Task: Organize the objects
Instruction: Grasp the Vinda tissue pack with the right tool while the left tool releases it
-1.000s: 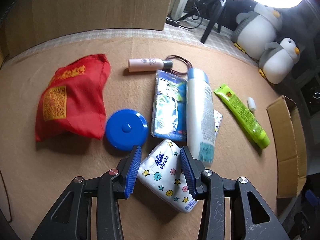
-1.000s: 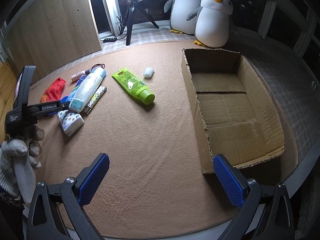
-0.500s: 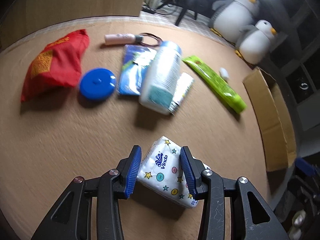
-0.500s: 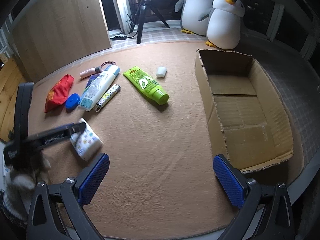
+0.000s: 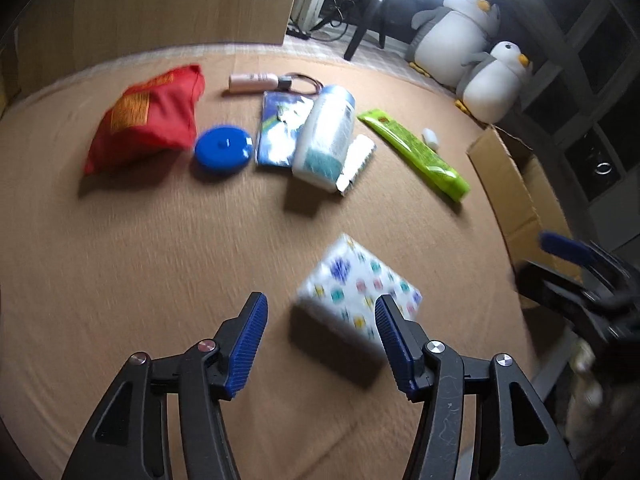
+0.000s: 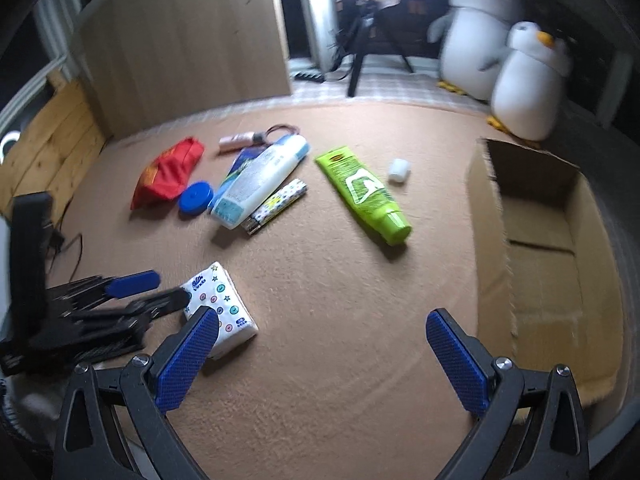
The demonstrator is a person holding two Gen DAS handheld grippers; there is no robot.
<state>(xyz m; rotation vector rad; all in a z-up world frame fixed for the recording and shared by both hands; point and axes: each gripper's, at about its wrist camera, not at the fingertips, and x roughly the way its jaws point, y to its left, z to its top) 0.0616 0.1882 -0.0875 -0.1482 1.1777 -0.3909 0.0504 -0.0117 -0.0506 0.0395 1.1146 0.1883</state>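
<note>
We have just let go of the tissue pack (image 5: 357,293): half a second ago our left gripper (image 5: 318,342) had it pinched, and now the jaws stand wide with the pack lying on the brown mat (image 5: 140,240), apart from the cluster of other items and nearer the cardboard box (image 6: 540,240). Our right gripper (image 6: 328,356) hangs wide open and empty just beside the pack, so we judge this a hand-over point, the right side being better placed to carry it into the box.
</note>
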